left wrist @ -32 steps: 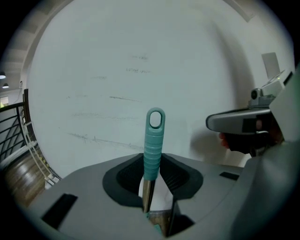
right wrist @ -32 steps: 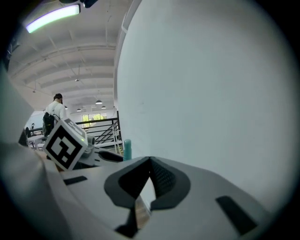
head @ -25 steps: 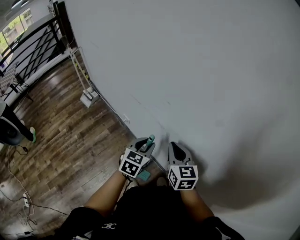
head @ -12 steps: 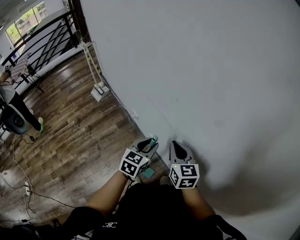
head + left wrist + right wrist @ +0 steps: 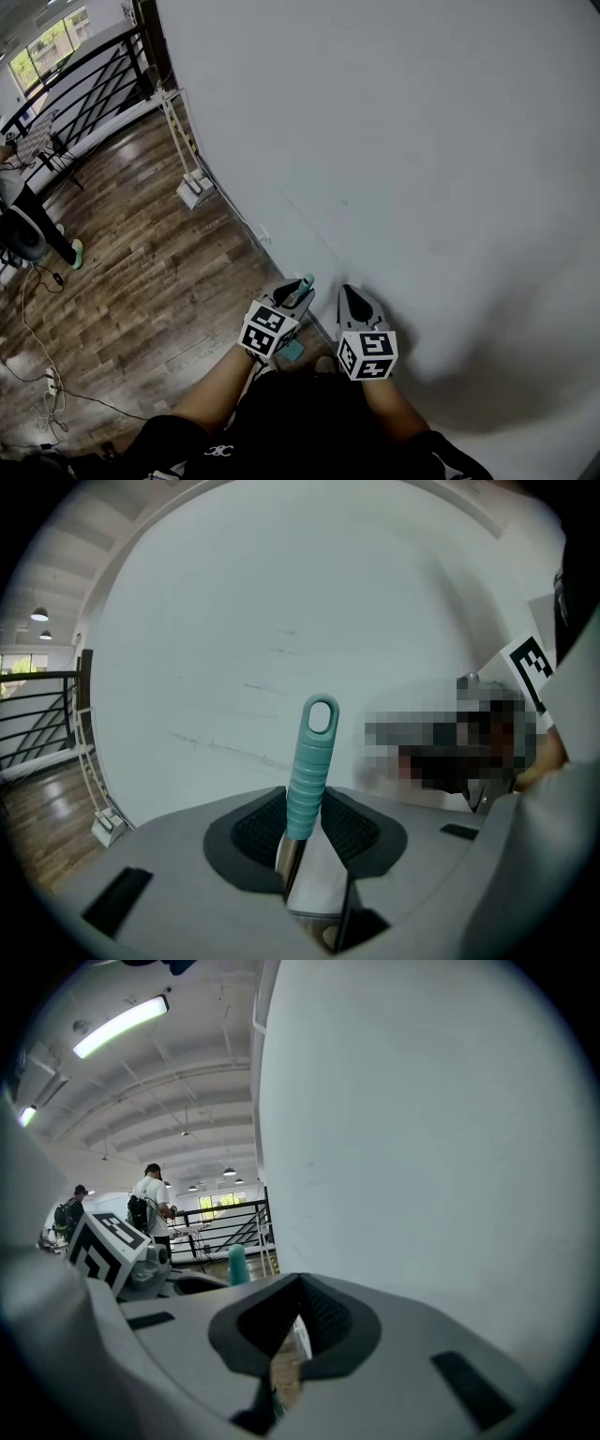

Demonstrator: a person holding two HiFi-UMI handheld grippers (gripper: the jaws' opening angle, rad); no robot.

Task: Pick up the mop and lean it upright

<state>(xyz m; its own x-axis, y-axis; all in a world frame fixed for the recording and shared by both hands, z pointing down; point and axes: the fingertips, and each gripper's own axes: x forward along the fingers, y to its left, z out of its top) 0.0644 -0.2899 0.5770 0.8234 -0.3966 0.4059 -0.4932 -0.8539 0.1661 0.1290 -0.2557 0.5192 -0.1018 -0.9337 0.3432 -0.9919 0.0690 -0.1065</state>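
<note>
Where head view looks down: mop handle (image 5: 304, 281) upright, close to wall (image 5: 422, 141), inside left tool (image 5: 287, 302); right tool (image 5: 354, 306) alongside.
Left gripper view: jaws part-open round shaft, gap on one side, no squeeze.
Right gripper view: tool narrow, empty.
Judged: lean being settled, or grip being taken; either way, handle mustn't tip sideways.

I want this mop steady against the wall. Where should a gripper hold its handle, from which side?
Probably the ribbed teal grip below its loop, coming from the room side toward the wall. It stands nearly upright, so fingers close level across it; the ribs should resist slipping.
</note>
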